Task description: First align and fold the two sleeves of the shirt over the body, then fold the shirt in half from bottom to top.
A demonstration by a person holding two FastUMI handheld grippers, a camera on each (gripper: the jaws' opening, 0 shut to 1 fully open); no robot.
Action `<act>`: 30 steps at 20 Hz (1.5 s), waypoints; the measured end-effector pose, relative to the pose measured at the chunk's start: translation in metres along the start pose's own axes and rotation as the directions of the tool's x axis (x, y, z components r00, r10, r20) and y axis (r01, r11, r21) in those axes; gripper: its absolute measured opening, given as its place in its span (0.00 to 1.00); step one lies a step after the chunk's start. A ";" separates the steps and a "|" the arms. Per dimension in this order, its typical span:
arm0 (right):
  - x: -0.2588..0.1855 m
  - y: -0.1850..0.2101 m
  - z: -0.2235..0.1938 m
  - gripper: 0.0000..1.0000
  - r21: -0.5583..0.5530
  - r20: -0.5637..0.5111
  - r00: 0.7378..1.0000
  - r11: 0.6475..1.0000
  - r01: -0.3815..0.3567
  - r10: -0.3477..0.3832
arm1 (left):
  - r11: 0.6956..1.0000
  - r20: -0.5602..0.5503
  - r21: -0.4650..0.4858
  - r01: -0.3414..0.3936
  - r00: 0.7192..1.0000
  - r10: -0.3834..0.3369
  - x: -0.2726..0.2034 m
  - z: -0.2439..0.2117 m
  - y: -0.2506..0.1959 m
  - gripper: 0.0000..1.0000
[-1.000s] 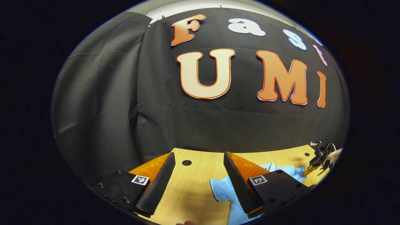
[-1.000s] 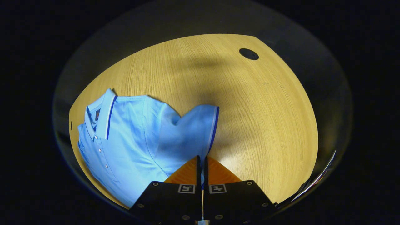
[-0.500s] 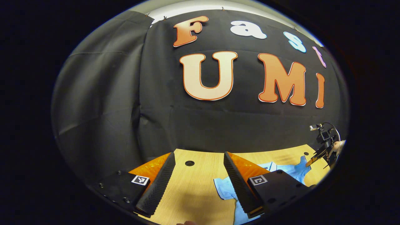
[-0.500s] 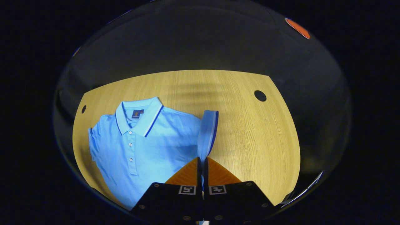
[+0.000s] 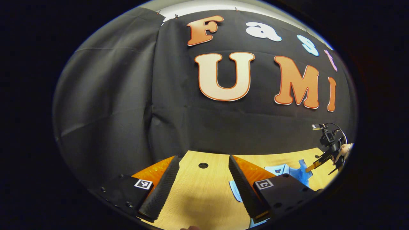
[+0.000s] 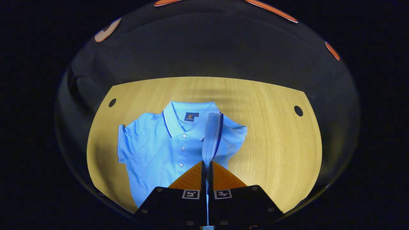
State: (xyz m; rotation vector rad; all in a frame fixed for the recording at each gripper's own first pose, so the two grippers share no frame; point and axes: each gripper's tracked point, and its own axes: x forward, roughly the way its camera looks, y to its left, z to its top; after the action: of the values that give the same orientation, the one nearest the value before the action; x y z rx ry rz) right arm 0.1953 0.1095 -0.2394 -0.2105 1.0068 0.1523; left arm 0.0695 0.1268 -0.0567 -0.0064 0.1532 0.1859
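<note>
Sleeve (image 6: 212, 135) hangs pinched in your right tool (image 6: 206, 167) above the shirt (image 6: 159, 150), body lying leftward; left tool (image 5: 201, 185) gapes empty.

The table (image 6: 271, 134) lies bare to the right of the shirt (image 6: 153, 153) and along its far edge, leaving room to pass there. The lifted sleeve (image 6: 212, 134), pinched in the right gripper (image 6: 206, 166), stands over the shirt's middle. The left gripper (image 5: 201, 182) hangs wide apart over bare wood.
</note>
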 end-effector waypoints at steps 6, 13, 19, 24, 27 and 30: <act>0.000 0.048 -0.007 0.13 -0.012 -0.001 0.993 0.993 -0.119 0.119 | 1.000 -0.024 0.007 0.015 1.000 -0.015 0.008 -0.008 -0.003 1.00; -0.039 0.043 0.021 0.93 0.010 0.184 0.977 0.993 -0.116 0.112 | 0.995 -0.131 -0.022 0.092 0.987 -0.094 0.035 -0.045 -0.049 0.99; -0.069 0.027 0.025 0.99 0.057 0.245 0.960 0.987 -0.152 0.133 | 0.991 -0.459 -0.039 0.126 0.879 -0.130 0.081 -0.133 -0.086 1.00; -0.086 0.001 0.017 0.99 0.096 0.252 0.957 0.980 -0.173 0.144 | 0.974 -0.690 -0.183 0.136 0.688 -0.225 0.113 -0.192 -0.122 1.00; -0.096 -0.016 0.015 0.99 0.117 0.267 0.954 0.978 -0.174 0.138 | 0.977 -0.768 -0.165 0.133 0.604 -0.212 0.133 -0.213 -0.131 1.00; -0.103 -0.026 0.011 0.99 0.151 0.280 0.949 0.970 -0.190 0.142 | 0.981 -0.829 -0.134 0.140 0.526 -0.188 0.147 -0.235 -0.141 1.00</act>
State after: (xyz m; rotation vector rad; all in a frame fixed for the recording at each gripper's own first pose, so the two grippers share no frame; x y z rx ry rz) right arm 0.1558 0.0842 -0.1431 0.0581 0.7619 0.2380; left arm 0.2029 0.0110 -0.3121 -0.1679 1.1382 -0.0249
